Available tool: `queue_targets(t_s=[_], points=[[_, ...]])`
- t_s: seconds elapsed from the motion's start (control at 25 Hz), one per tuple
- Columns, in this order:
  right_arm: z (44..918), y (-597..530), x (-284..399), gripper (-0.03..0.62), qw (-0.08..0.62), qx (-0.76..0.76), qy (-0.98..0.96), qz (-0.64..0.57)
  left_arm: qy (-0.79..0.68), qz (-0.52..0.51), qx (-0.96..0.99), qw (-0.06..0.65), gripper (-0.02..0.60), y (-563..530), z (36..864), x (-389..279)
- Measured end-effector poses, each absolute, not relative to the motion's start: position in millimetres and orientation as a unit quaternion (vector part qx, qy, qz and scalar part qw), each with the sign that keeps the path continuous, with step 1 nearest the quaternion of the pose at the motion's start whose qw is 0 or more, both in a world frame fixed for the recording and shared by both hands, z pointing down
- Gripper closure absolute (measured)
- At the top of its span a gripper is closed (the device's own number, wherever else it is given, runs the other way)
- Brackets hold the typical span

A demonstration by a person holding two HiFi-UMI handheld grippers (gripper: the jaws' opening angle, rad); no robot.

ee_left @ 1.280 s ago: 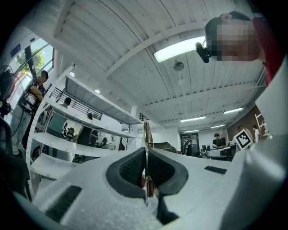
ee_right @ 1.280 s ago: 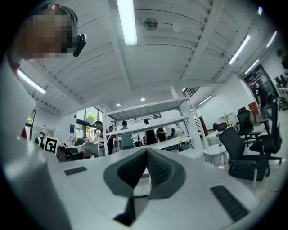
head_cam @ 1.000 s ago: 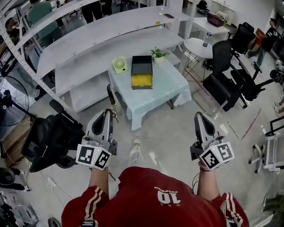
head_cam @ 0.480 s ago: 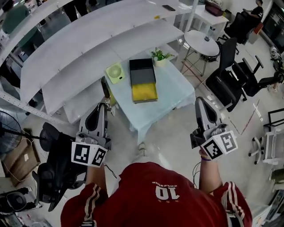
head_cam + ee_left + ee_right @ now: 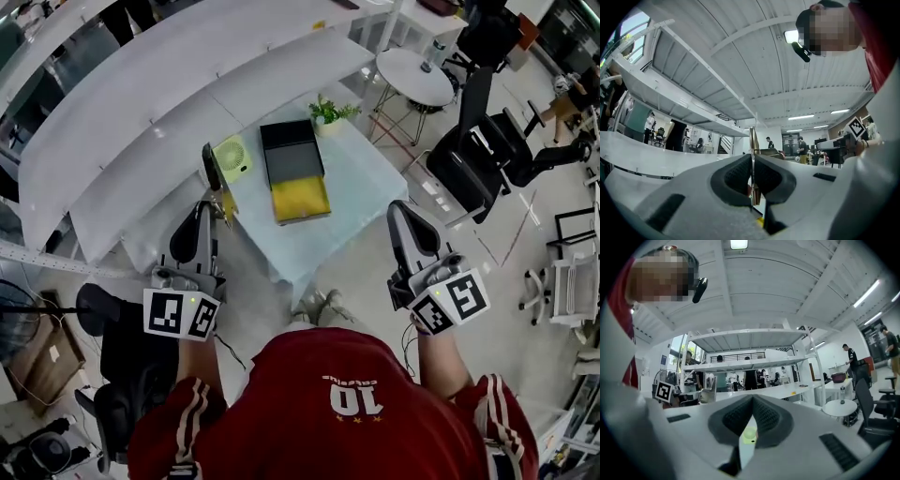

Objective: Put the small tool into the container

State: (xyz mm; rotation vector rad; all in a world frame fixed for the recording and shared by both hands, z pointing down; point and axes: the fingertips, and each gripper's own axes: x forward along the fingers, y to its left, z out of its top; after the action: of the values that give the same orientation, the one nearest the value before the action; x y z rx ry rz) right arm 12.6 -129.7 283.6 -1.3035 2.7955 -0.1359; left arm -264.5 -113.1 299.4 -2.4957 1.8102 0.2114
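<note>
Straight ahead of the person, at 12 o'clock: long white shelves (image 5: 169,103) across the room. Just before them, a low table (image 5: 366,178) under a pale blue cloth. Black office chair (image 5: 469,150) at 2 o'clock.

Table centre: container (image 5: 292,159), a flat black box whose near half shows yellow. Green fan (image 5: 232,155) at its 10 o'clock, potted plant (image 5: 328,111) at its 1 o'clock; both sit on the cloth, apart from the box.

Left gripper (image 5: 206,208) at the person's 11 o'clock, off the table's left edge. Jaws clamped hard on the small tool (image 5: 212,173): a thin brass-coloured strip (image 5: 753,140) is pinched between the pads and sticks up past the tips. The tool is in the air, well apart from the container.

Right gripper (image 5: 401,208) at 1 o'clock. Jaws closed tip to tip, nothing held.
</note>
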Motion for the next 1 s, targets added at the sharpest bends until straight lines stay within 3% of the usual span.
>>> queue_targets(t_s=[0.36, 0.72, 1.0], points=[[285.4, -167.7, 4.5, 0.589, 0.034, -0.404, 0.913, -0.046, 0.565, 0.034, -0.823, 0.041, 0.574, -153.7, 310.0, -237.4], [299.4, -207.6, 22.8, 0.589, 0.029, -0.399, 0.915, -0.055, 0.543, -0.066, -0.832, 0.096, 0.574, -198.1, 343.4, -199.8], [319.4, -226.0, 44.5, 0.589, 0.030, -0.409, 0.908, -0.087, 0.505, -0.143, -0.848, 0.070, 0.574, -230.8, 408.1, -165.2]])
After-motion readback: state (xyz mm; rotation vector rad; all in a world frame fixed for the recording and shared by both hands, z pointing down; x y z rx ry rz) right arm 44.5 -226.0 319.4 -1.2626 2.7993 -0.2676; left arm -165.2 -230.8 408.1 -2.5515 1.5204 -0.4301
